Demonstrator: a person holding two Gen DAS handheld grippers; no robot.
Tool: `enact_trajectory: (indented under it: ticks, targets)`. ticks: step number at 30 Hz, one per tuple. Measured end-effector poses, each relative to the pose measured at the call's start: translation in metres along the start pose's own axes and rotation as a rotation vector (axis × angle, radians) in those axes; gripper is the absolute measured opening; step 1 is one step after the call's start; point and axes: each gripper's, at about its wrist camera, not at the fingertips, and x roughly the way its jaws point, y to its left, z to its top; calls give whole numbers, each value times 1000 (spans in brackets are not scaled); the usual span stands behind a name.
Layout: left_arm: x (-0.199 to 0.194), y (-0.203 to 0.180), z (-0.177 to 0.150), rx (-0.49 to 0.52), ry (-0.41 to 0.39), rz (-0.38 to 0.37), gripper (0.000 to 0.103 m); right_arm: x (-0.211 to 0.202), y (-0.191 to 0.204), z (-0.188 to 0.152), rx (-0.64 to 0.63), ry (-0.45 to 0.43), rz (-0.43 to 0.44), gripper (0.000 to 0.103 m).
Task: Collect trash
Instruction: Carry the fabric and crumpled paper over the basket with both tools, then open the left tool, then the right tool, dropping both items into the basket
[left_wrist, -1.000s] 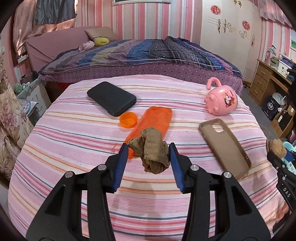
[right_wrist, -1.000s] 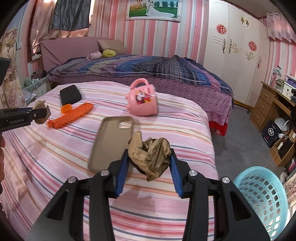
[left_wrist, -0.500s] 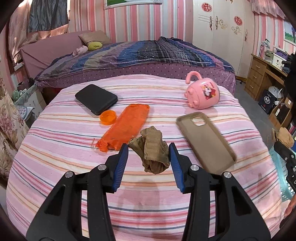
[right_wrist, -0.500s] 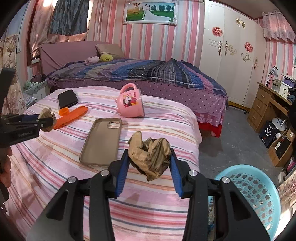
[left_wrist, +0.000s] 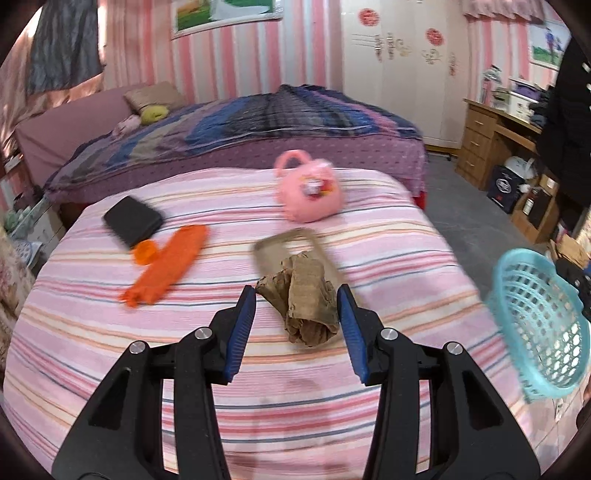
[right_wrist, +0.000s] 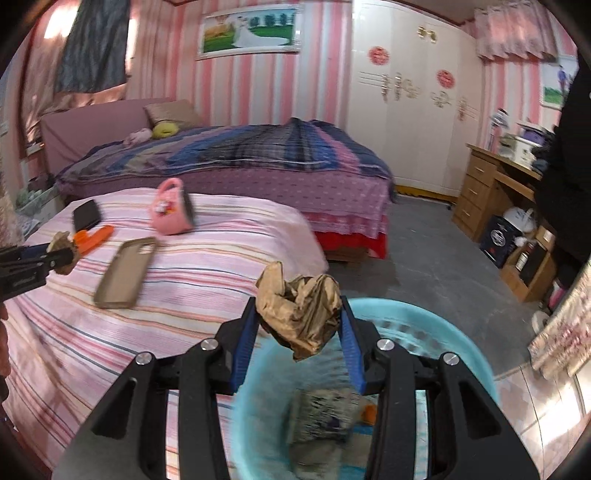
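Brown crumpled paper wad (right_wrist: 300, 318) sits clamped in the right gripper (right_wrist: 298, 334), directly above the turquoise basket (right_wrist: 476, 365) that lies just below and ahead of its blue pads. Left gripper (left_wrist: 297, 325) grips a second brown paper wad (left_wrist: 304, 302) over the pink striped bed (left_wrist: 110, 332); beyond it a tan phone case (left_wrist: 269, 249), the basket off to its right.

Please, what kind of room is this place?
Most likely a home bedroom: a made bed with pillows, a white wardrobe and a wooden desk along pink striped walls.
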Motion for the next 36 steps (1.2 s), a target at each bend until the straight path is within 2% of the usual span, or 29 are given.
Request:
enact_trajectory:
  ticks: [8,14,22,28,31,33,36]
  targets:
    - [1,-92,-3,32,19,-130,45,3,-63,-14,93,30,-56,42]
    - [-2,-147,-5,54,13,-207,45,4,-84,-23,91,44,-76,42]
    - [9,-195,-6,69,46,-263,45,2,-108,-31,119,61,-118,42]
    - [15,-213,-4,82,59,-275,48,2,-119,-34,151,58,-130,42]
    - [19,-216,-2,83,67,-288,52,1,-120,-35,157,53,-129,42]
    - [19,-214,-2,81,64,-283,64,1,-121,-35,161,52,-131,42]
    - [19,-207,0,67,54,-268,75,1,-121,-34,165,49,-131,42]
